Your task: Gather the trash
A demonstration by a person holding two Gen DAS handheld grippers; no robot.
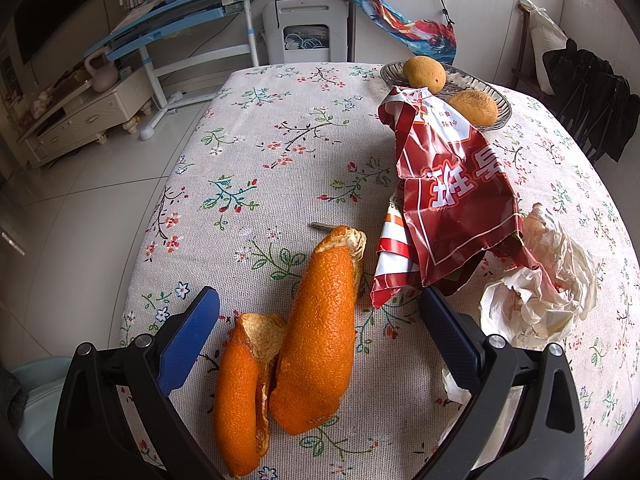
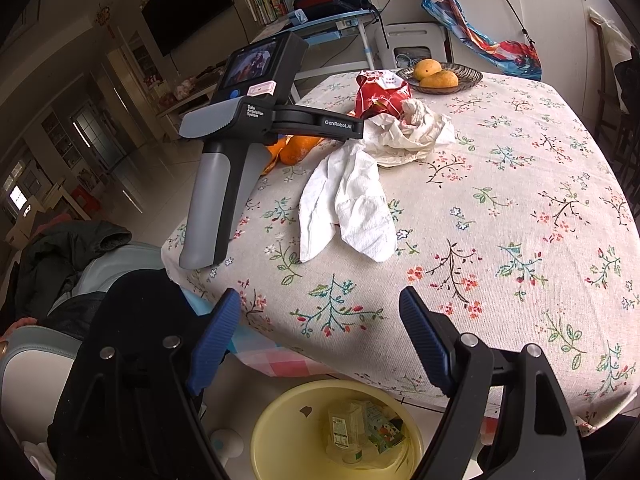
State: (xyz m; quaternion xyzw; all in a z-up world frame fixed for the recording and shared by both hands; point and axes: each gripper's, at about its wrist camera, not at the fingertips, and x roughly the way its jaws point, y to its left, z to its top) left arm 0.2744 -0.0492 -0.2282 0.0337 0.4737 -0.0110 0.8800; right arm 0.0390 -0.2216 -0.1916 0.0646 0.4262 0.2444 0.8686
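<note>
Two strips of orange peel (image 1: pixel 296 348) lie on the floral tablecloth (image 1: pixel 280 152). My left gripper (image 1: pixel 320 304) is open, its blue fingers either side of the peel, low over the table. A red snack wrapper (image 1: pixel 452 200) and crumpled white paper (image 1: pixel 544 284) lie just right of it. My right gripper (image 2: pixel 320 312) is open and empty, above the table's near edge and over a yellow bin (image 2: pixel 280 432) holding small cartons. In the right wrist view the left gripper device (image 2: pixel 248 120), a white tissue (image 2: pixel 348 204), the crumpled paper (image 2: pixel 408 136) and the wrapper (image 2: pixel 380 96) lie ahead.
A glass dish (image 1: pixel 500 100) with two oranges stands at the table's far side; it also shows in the right wrist view (image 2: pixel 468 76). A chair with dark clothing (image 1: pixel 592 100) stands right of the table. A blue desk (image 1: pixel 168 20) and a TV cabinet (image 1: pixel 80 120) stand beyond.
</note>
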